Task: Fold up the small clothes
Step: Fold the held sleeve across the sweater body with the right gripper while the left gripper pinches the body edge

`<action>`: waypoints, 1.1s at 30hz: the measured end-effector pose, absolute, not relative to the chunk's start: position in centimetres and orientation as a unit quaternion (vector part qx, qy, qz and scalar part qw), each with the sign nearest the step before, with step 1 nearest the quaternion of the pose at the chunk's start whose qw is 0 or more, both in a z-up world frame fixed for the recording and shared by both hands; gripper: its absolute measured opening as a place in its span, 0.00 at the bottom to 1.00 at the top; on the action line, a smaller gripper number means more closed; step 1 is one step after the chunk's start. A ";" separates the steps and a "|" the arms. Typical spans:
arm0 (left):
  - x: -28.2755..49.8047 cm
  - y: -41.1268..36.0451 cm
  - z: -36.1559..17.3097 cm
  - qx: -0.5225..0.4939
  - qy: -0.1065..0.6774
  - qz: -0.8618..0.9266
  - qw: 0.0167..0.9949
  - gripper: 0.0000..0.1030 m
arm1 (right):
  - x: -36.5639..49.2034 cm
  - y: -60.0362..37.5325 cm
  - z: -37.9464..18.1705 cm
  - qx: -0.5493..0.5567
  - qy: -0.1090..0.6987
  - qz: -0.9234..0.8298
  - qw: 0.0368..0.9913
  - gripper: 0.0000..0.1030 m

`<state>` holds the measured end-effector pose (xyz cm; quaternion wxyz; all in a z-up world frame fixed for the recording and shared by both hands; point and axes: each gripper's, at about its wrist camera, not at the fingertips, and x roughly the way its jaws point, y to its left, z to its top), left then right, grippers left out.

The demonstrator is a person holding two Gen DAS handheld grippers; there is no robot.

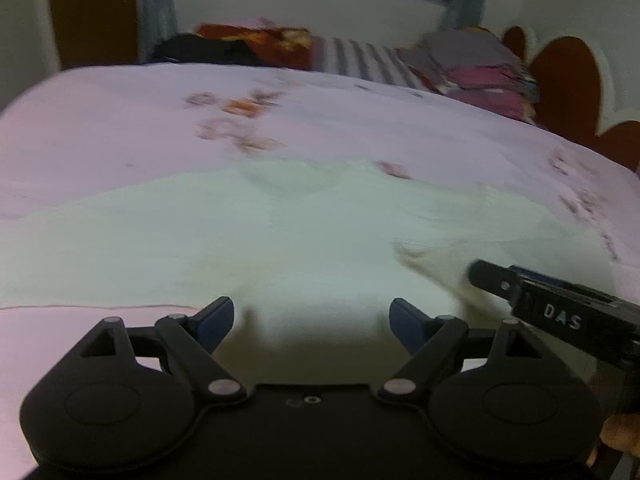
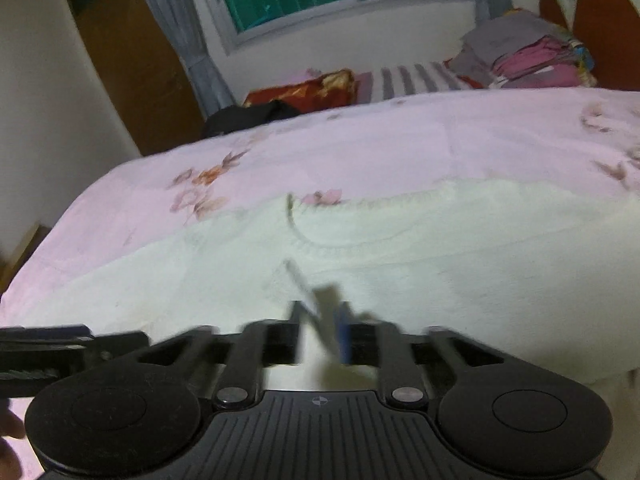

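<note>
A pale white-green garment (image 1: 248, 240) lies spread flat on the pink floral bedsheet (image 1: 120, 120); it also shows in the right wrist view (image 2: 400, 264). My left gripper (image 1: 311, 318) is open and empty, its blue-padded fingers wide apart just over the garment's near edge. My right gripper (image 2: 322, 330) has its fingers close together on the garment's near edge, with pale cloth between them; the view is blurred. The right gripper's tip also shows at the right of the left wrist view (image 1: 480, 274).
A stack of folded clothes (image 2: 528, 56) sits at the far right by the brown headboard (image 2: 608, 28). A red patterned cloth (image 2: 304, 88), a black item (image 2: 244, 118) and a striped cloth (image 2: 416, 78) lie along the bed's far side. A window and a wooden door stand behind.
</note>
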<state>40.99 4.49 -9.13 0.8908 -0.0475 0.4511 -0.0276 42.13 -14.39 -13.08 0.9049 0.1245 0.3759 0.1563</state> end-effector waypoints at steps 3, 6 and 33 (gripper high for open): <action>42.0 2.9 -10.1 -0.064 0.466 -0.063 0.880 0.83 | 40.7 -16.3 -12.0 0.117 0.353 0.141 0.917 0.58; 42.9 1.6 -11.1 -0.079 0.477 -0.082 0.872 0.80 | 39.3 -18.6 -11.2 0.100 0.335 0.111 0.930 0.58; 45.8 4.7 -5.9 -0.186 0.348 -0.064 0.917 0.07 | 36.6 -27.9 -15.4 0.107 0.385 -0.037 0.916 0.57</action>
